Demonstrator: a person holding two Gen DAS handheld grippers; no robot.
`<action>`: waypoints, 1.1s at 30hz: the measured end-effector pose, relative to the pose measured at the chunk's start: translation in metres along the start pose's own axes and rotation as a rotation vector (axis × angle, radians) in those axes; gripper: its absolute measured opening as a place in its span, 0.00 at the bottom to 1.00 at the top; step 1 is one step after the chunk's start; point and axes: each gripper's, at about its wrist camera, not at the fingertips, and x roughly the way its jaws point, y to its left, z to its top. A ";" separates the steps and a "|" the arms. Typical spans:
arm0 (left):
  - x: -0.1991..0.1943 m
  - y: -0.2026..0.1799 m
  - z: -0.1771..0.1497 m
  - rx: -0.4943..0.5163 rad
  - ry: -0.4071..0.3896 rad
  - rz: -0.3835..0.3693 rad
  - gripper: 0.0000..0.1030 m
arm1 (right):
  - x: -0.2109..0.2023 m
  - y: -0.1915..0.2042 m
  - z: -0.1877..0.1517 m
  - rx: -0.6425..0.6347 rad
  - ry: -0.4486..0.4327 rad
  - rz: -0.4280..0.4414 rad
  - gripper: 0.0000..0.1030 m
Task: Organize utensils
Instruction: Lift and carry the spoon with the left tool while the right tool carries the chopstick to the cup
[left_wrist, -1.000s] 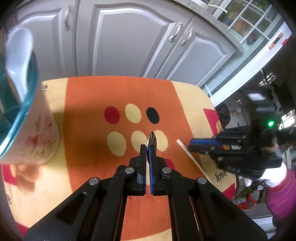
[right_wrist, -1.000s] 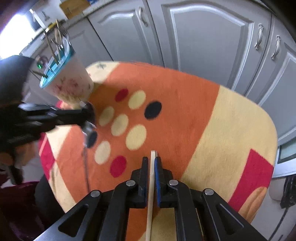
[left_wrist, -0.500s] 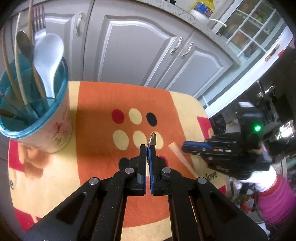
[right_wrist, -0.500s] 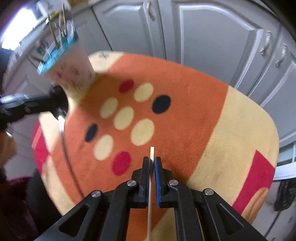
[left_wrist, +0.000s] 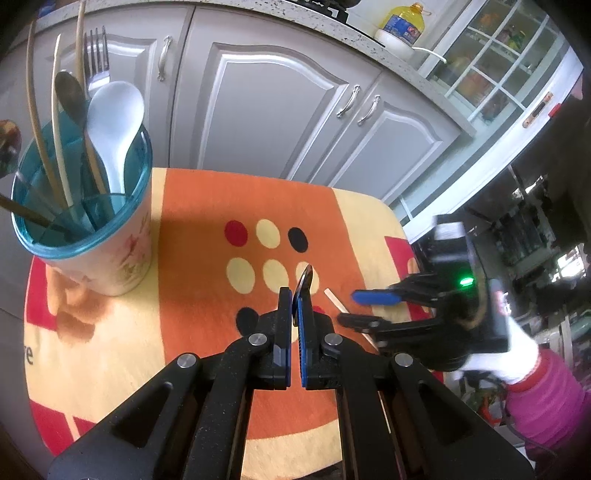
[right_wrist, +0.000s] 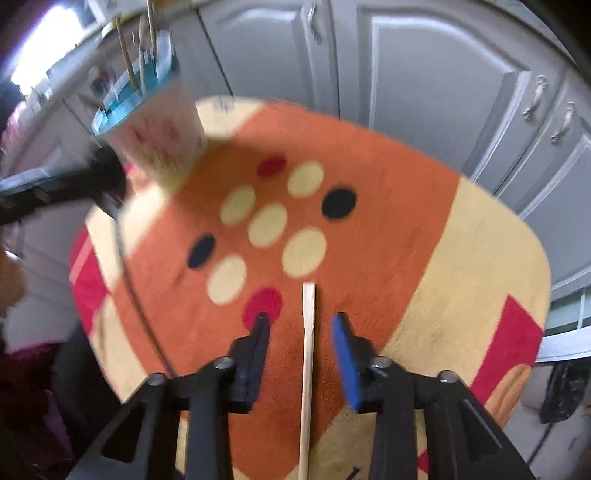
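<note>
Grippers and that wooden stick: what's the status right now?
Left gripper shut on a metal utensil. Right gripper just opened; chopstick between jaws, released. Holder cup path unobstructed.

Small table covered by an orange-and-cream spotted cloth, carrying a teal-rimmed floral cup full of utensils at its left and a wooden chopstick lying flat at its right.

Orange-and-cream cloth – red, cream, black dots; teal-rimmed cup.
</note>
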 end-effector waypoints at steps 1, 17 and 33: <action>-0.001 0.001 0.000 -0.004 0.001 0.002 0.01 | 0.009 0.002 0.001 -0.008 0.018 -0.013 0.33; -0.031 0.002 0.006 -0.018 -0.058 -0.003 0.01 | -0.041 -0.005 -0.006 0.048 -0.130 0.065 0.07; -0.093 -0.002 0.017 0.003 -0.172 0.033 0.01 | -0.117 0.026 0.014 -0.006 -0.332 0.098 0.07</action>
